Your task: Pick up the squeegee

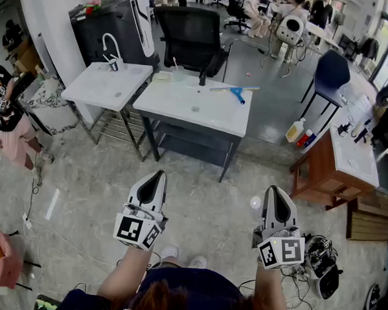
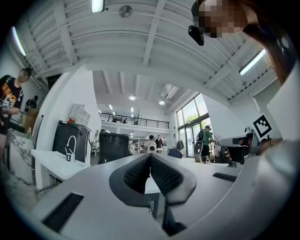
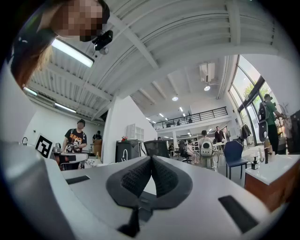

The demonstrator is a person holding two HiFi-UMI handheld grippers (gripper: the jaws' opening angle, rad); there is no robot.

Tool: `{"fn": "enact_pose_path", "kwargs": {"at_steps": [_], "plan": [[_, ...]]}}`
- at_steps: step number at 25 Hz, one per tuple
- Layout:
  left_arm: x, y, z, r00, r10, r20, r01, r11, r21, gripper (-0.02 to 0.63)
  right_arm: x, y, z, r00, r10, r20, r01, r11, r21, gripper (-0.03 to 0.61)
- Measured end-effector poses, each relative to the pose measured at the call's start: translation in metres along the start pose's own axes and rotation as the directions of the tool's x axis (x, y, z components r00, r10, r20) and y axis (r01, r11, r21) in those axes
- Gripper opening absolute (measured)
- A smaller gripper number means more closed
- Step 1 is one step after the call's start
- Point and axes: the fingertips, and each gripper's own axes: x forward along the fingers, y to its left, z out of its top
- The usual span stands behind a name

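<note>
Table (image 1: pixel 177 111), squeegee (image 1: pixel 237 93) atop, far from right tool (image 1: pixel 274 191)

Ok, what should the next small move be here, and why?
Probably step in and carry the right claw forward toward the white table, opening it on the way: the blue squeegee lies on the table's far right part, well beyond reach from here, and that claw is shut and empty.

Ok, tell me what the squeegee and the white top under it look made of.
Squeegee: likely plastic, going by the solid blue handle; its pale blade is too small to judge. White top: smooth, faintly glossy, probably ceramic or moulded stone.
</note>
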Motion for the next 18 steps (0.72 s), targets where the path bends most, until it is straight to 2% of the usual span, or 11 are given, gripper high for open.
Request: {"fn": "enact_pose_path", "kwargs": {"at_steps": [11, 18], "plan": [[0.011, 0.005, -0.006, 1.000, 0.007, 0.001, -0.007, 1.000, 0.004, 0.020, 0.017, 0.004, -0.006, 0.999, 0.042, 0.018, -0.042, 0.999, 0.025, 0.015], [0.056, 0.032, -0.017, 1.000, -0.008, 0.004, 0.008, 1.000, -0.017, 0.020, 0.067, -0.001, -0.016, 0.999, 0.044, 0.007, -0.045, 0.999, 0.025, 0.015]]}}
